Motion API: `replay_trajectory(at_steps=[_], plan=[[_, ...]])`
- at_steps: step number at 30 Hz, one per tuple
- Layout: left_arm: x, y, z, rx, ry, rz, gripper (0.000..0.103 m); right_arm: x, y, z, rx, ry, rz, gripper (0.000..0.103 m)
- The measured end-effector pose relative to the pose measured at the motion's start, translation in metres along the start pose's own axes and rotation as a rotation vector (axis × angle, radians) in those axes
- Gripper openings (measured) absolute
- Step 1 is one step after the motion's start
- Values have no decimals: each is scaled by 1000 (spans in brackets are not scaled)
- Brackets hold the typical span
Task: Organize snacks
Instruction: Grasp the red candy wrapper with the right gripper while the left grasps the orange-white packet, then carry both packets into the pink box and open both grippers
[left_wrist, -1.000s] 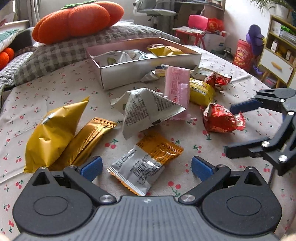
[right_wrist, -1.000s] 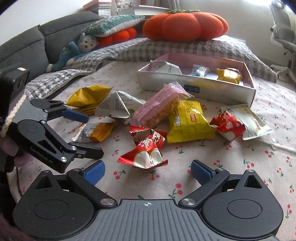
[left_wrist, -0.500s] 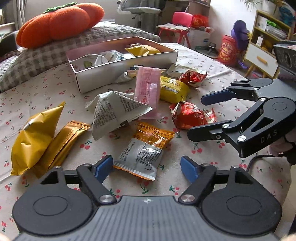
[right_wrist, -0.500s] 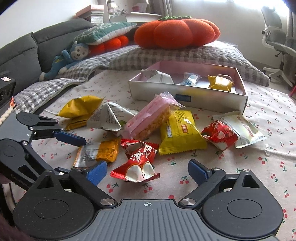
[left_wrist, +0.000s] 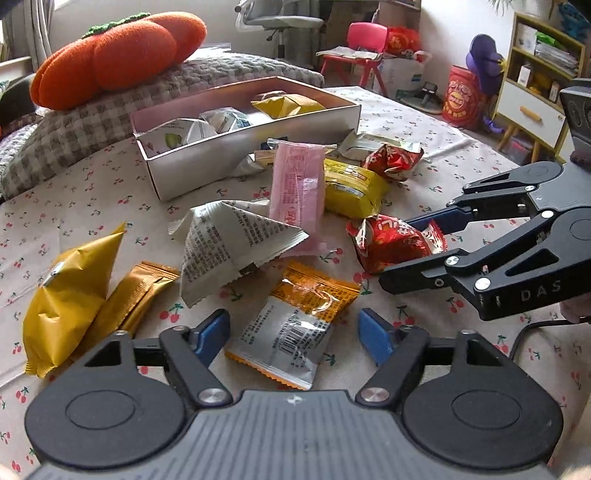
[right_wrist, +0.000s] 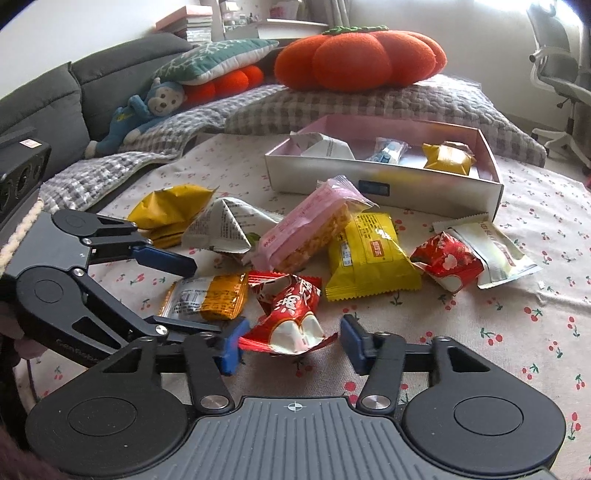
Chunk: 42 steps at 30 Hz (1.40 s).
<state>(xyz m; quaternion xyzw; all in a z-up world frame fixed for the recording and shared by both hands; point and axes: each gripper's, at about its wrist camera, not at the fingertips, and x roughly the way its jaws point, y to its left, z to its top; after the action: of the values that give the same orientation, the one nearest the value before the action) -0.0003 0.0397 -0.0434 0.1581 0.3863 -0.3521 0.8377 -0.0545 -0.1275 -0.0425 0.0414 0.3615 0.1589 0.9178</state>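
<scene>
Left wrist view: our left hand-held gripper (left_wrist: 293, 334) has its fingers apart, straddling the orange-and-silver packet (left_wrist: 295, 326) that lies flat on the cherry-print cloth (left_wrist: 92, 199); nothing is gripped.
Same view, 3 o'clock: the right hand-held gripper (left_wrist: 400, 253) reaches in with fingers spread around the red wrapped snack (left_wrist: 393, 245), one finger behind it and one in front.
Same view, 12 o'clock: the box (left_wrist: 236, 147) sits open, with a few snacks already inside; loose packets lie between it and us.
Right wrist view: our right hand-held gripper (right_wrist: 291, 345) is open, blue pads either side of the red wrapped snack (right_wrist: 291, 314), the left pad touching or nearly touching its crimped edge.
Same view, 9 o'clock: the left hand-held gripper (right_wrist: 207, 295) sits open over the orange-and-silver packet (right_wrist: 207, 297), very near our own left finger.
Risk: we judge the two grippers are crowded, so closing or lifting together could knock fingers and shove a packet aside.
Risk: the red wrapper looks crinkly and slick; pinching only its crimped edge could let it slip out on the way to the box.
</scene>
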Motion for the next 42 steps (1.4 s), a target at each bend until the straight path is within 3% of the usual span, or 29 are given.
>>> replay_trajectory(at_steps=[2,5,10,17,28,32,42], plan=[[-1,-1,2,-5,17,0,63,-1,-1,0,7,1,6,47],[-3,-4,4,-7,36,2,43,-2,-2,1,6,4,14,46],[-4,-10,7,-24,57,23,36,-5,1,1,-7,4,16,43],[-7,-11,10,-68,70,27,36,-11,-3,5,8,-1,15,31],[-13,-8,13,-143,68,5,36,-4,-11,6,43,54,44,36],[-14,-9,12,-150,70,7,36,1,-14,9,66,52,48,31],[-27,-8,20,-182,40,-18,35,-12,-18,16,108,39,72,30]])
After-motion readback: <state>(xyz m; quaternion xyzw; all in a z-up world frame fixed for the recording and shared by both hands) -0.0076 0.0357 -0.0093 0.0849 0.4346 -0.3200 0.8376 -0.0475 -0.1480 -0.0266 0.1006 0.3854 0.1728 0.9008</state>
